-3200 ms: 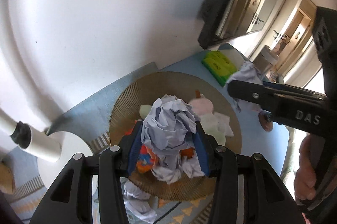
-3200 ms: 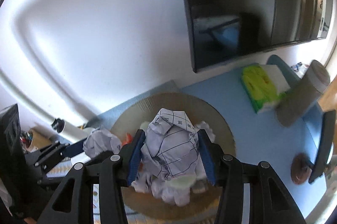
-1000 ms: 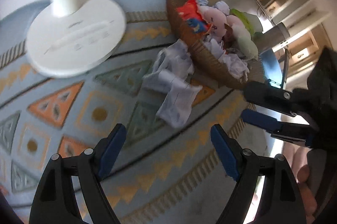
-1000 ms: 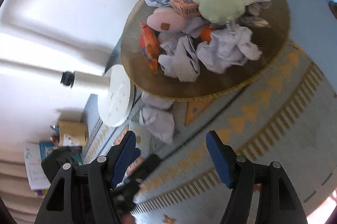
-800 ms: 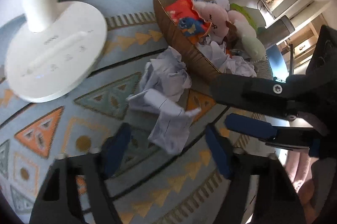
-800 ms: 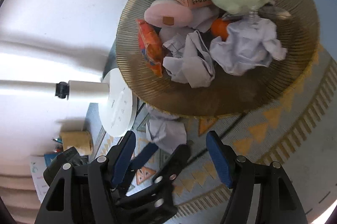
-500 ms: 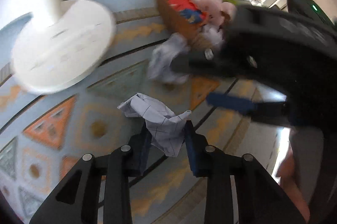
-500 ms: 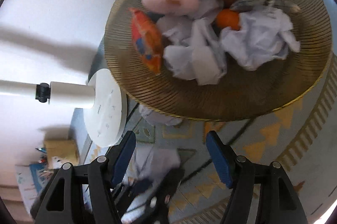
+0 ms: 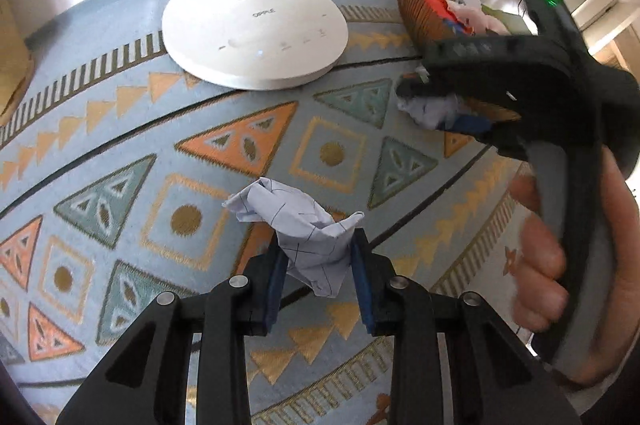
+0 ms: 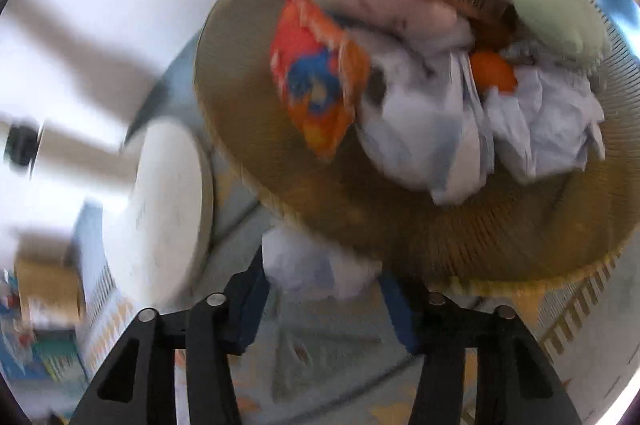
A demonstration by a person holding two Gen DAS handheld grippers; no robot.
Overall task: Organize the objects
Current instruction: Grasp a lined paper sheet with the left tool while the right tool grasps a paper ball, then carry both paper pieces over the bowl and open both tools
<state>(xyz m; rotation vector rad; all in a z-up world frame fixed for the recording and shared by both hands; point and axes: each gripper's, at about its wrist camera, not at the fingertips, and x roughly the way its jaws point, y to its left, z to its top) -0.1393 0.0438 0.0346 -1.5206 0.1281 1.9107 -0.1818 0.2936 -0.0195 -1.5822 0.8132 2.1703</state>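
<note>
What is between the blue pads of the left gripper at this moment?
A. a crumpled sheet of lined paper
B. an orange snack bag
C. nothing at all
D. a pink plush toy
A: in the left wrist view the left gripper has its pads pressed on both sides of a crumpled sheet of lined paper, above the patterned rug.

Home room: patterned rug (image 9: 248, 145), floor-fan base (image 9: 256, 37), woven basket (image 10: 400, 233) of toys.
</note>
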